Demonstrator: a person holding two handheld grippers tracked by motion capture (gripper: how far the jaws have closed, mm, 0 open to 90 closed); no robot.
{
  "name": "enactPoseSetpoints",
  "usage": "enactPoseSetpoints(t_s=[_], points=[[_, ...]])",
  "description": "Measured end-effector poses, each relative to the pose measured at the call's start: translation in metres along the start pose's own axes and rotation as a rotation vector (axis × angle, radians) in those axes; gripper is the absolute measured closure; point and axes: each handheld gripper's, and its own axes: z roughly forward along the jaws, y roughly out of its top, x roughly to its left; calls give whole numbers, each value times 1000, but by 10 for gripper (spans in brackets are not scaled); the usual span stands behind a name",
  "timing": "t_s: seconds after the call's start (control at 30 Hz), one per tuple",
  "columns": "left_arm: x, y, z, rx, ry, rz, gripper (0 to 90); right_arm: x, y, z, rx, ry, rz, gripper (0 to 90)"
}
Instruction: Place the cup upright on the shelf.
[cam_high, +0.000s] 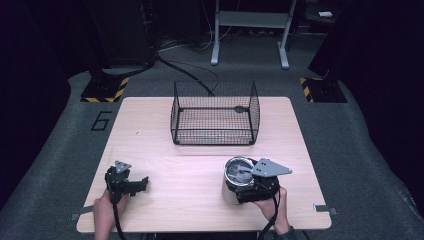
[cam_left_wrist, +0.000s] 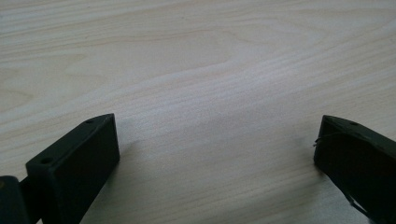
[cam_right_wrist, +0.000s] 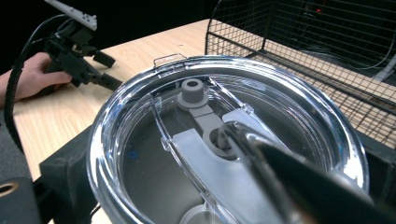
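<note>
Tumbler (cam_high: 235, 181): steel cylinder with a clear plastic lid (cam_right_wrist: 224, 140), standing upright on the table (cam_high: 190, 165) at about 4 o'clock from centre, near the front edge. The right gripper (cam_high: 252, 192) has a black jaw on either side of its body, pinching it; the grey three-cornered plate rides just above the lid's right side.

Largest to smallest:
- Table: pale wood-grain top, rounded corners, matte. Floor around it is grey carpet, with a dark "6" marked on it at 9 o'clock of the table (the one piece of writing I can read).
- Wire basket (cam_high: 215, 112): black mesh, rectangular, open top, at 12 o'clock on the table, well apart from the tumbler.
- Tumbler: shiny metal wall, no brand visible.
- Lid: transparent, round, raised rim, with a frosted slider and a grey post across its middle (seen close in the right gripper view).
- Left gripper (cam_high: 125, 182): black, at 8 o'clock, hand on the grip behind it. Jaws spread wide over bare wood, nothing between them.
</note>
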Motion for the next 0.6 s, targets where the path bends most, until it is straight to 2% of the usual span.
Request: enactPoseSetpoints(t_s=[0.5,0.53,0.6], points=[[0,0,0,0,0,0,1,-16,12,0,0,-52,24,36],[0,0,0,0,0,0,1,-18,13,0,3,-52,8,36],[0,0,0,0,0,0,1,-20,15,0,2,-63,21,36]])
